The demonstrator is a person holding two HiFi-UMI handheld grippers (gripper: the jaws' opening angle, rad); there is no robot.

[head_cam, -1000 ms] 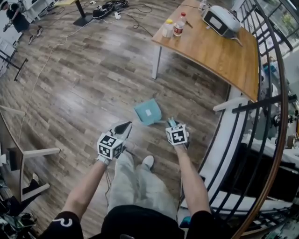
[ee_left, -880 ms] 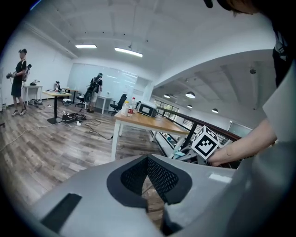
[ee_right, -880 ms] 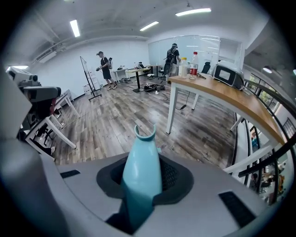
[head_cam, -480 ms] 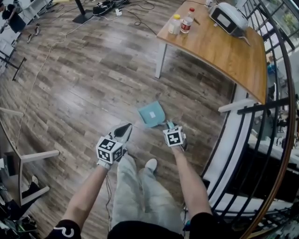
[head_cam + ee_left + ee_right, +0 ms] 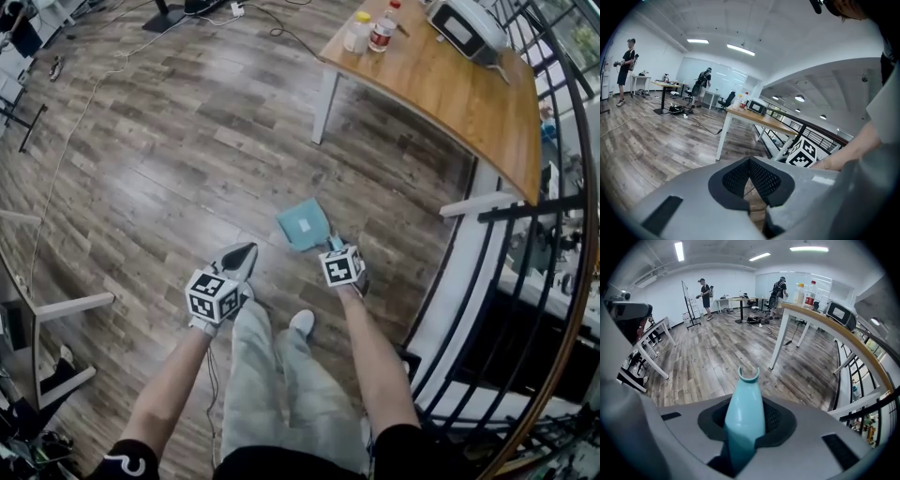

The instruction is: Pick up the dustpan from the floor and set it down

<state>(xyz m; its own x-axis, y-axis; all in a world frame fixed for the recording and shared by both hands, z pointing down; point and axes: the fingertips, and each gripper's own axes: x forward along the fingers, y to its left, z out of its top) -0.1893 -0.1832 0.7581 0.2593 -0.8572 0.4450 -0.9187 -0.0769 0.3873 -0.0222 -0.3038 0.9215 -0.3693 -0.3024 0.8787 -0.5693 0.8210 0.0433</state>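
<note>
**Dustpan low, right gripper clamped on the handle**

Head view: the teal dustpan (image 5: 302, 225) sits just ahead of the right gripper (image 5: 335, 249), low over the wood-plank floor (image 5: 169, 159); contact, I can't tell. The left gripper (image 5: 242, 255) hangs beside it.

Left gripper view: 2 meshed pads meet at their tips, nothing between them.

Right gripper view: the jaws pinch the smooth, tapered plastic handle (image 5: 742, 404), its notched tip poking past them. My call: keep the pan level and let go only once its flat base rests.
</note>
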